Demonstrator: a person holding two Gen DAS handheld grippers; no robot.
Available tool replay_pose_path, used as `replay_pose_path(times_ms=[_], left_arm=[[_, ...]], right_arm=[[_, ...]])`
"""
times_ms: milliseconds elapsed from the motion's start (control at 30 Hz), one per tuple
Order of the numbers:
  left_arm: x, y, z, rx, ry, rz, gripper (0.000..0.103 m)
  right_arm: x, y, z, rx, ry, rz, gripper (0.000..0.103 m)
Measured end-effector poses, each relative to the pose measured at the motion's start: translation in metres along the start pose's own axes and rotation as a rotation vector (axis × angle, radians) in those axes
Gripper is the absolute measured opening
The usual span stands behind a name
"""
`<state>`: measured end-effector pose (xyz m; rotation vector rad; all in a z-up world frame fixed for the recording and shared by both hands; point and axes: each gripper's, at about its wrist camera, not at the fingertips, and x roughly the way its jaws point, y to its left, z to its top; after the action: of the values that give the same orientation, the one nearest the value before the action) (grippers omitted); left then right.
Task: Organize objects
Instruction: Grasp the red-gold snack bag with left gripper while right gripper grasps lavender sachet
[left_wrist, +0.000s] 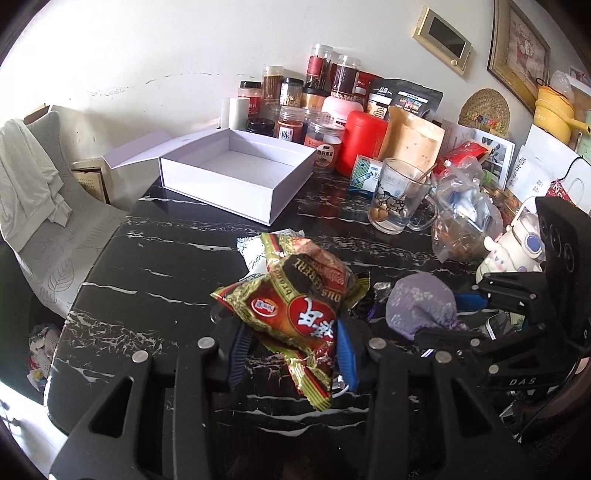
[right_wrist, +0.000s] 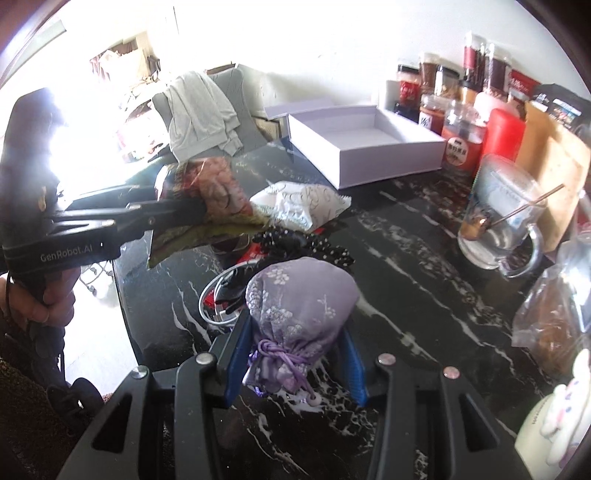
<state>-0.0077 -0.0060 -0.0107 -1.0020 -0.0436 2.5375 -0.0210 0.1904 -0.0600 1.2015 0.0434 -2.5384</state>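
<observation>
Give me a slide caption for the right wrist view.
Right tool grips a purple pouch; left tool holds a snack packet near a white box.

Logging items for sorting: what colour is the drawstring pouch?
Lilac with white floral embroidery; the pouch shows best in the right wrist view.

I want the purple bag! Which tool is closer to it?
Right. The right tool grips the purple bag; the left tool is beside it, holding a snack packet.

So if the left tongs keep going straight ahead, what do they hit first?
Probably the white box: the left tongs, holding the snack packet, point across bare table toward it. Depth is unclear.
</observation>
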Motion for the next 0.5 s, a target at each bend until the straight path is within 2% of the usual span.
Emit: replay_pose_path(times_ms=[500], left_arm=[[-0.056,-0.008,0.0,0.014,-0.057,0.065,0.039]], right_arm=[[-0.057,0.013,0.007,-0.068,-0.134,-0.045,0.046]])
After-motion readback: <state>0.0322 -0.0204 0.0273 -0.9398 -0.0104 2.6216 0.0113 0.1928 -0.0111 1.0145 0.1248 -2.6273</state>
